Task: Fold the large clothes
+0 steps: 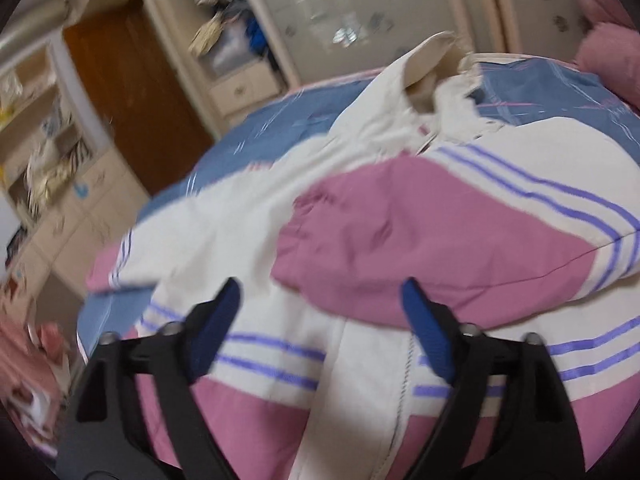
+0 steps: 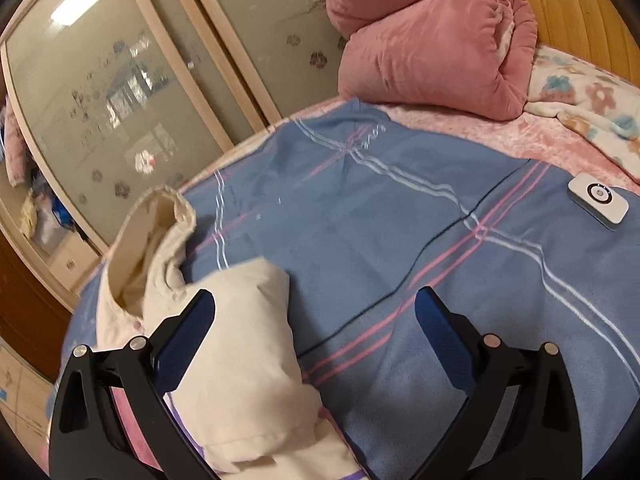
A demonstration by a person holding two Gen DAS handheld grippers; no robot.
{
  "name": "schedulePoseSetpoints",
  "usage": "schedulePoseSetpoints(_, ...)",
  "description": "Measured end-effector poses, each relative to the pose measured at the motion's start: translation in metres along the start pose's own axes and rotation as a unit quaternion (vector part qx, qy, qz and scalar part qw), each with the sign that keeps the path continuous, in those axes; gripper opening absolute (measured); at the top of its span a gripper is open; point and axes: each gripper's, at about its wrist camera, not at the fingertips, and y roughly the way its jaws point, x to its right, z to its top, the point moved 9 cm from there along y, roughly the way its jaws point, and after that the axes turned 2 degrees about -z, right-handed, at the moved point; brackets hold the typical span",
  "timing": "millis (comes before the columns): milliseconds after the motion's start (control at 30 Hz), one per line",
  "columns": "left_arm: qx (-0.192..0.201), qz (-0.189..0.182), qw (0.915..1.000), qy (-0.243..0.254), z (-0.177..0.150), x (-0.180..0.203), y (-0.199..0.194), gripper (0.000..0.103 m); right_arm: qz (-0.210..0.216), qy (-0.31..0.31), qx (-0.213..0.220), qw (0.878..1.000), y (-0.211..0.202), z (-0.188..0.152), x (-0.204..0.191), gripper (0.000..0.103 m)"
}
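A cream and pink jacket (image 1: 360, 232) with purple stripes lies spread on the blue bedspread (image 1: 288, 120), zip side up, collar toward the far edge. A pink sleeve part is folded across its chest. My left gripper (image 1: 322, 300) is open and empty, above the jacket's lower front. In the right wrist view the jacket's cream shoulder and collar (image 2: 236, 360) lie at the lower left. My right gripper (image 2: 316, 308) is open and empty, above the jacket's shoulder edge and the blue bedspread (image 2: 400, 208).
A pink quilt bundle (image 2: 432, 40) and a flowered blanket (image 2: 592, 108) lie at the head of the bed. A small white device (image 2: 598, 200) lies on the bedspread at right. A wardrobe with sliding doors (image 2: 100, 92) and a wooden door (image 1: 132, 96) stand beside the bed.
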Motion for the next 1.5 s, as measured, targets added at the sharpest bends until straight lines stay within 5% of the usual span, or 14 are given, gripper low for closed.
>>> schedulePoseSetpoints(167, -0.058, -0.04, 0.9958, -0.058, 0.007, -0.024, 0.028, 0.093, 0.06, -0.043, -0.039, 0.997, 0.006, -0.018, -0.037, 0.1)
schedulePoseSetpoints(267, -0.101, -0.055, 0.9814, -0.154, 0.008, -0.082, 0.054, 0.093, 0.1, -0.096, -0.049, 0.989, -0.001, -0.024, -0.061, 0.1)
schedulePoseSetpoints(433, -0.15, -0.115, 0.9595, -0.209, 0.0, -0.117, 0.081, 0.095, 0.09, -0.138, -0.07, 0.984, 0.0, -0.039, -0.068, 0.1)
schedulePoseSetpoints(567, -0.184, -0.158, 0.9485, -0.204, -0.004, -0.092, 0.099, 0.096, 0.079, -0.14, -0.086, 0.983, 0.004, -0.049, -0.06, 0.1)
schedulePoseSetpoints(667, -0.208, -0.247, 0.9192, -0.225, -0.008, -0.052, 0.101, 0.096, 0.072, -0.132, -0.09, 0.985, 0.004, -0.052, -0.043, 0.1)
schedulePoseSetpoints(767, -0.202, -0.291, 0.9057, -0.233, -0.001, -0.029, 0.1, 0.091, 0.039, -0.122, -0.08, 0.989, 0.009, -0.049, -0.019, 0.1)
schedulePoseSetpoints(867, -0.197, -0.257, 0.9209, -0.217, -0.001, -0.021, 0.103, 0.058, 0.035, -0.124, -0.089, 0.988, 0.018, -0.051, -0.007, 0.1)
schedulePoseSetpoints(933, -0.194, -0.269, 0.9138, -0.234, 0.001, -0.021, 0.102, 0.026, 0.037, -0.119, -0.091, 0.988, 0.018, -0.05, -0.002, 0.1)
schedulePoseSetpoints(1000, -0.17, -0.259, 0.9164, -0.253, 0.006, -0.032, 0.096, 0.023, 0.04, -0.117, -0.082, 0.989, 0.013, -0.044, 0.002, 0.1)
schedulePoseSetpoints(1100, -0.121, -0.178, 0.9429, -0.254, 0.016, -0.061, 0.085, 0.021, 0.047, -0.101, -0.068, 0.991, 0.008, -0.033, 0.008, 0.1)
schedulePoseSetpoints(1200, -0.092, -0.132, 0.9497, -0.268, 0.021, -0.093, 0.078, 0.021, -0.032, -0.132, -0.029, 0.99, 0.003, -0.019, 0.025, 0.1)
schedulePoseSetpoints(1267, -0.09, -0.122, 0.9539, -0.259, 0.019, -0.106, 0.075, 0.022, -0.07, -0.196, -0.033, 0.977, 0.007, -0.02, 0.027, 0.1)
schedulePoseSetpoints(1433, -0.094, -0.113, 0.9605, -0.236, 0.014, -0.104, 0.079, 0.024, 0.016, -0.367, -0.139, 0.919, 0.023, -0.09, -0.007, 0.1)
schedulePoseSetpoints(1500, -0.092, -0.102, 0.9655, -0.221, 0.012, -0.093, 0.08, 0.025, -0.031, -0.422, -0.099, 0.901, 0.029, -0.1, -0.021, 0.1)
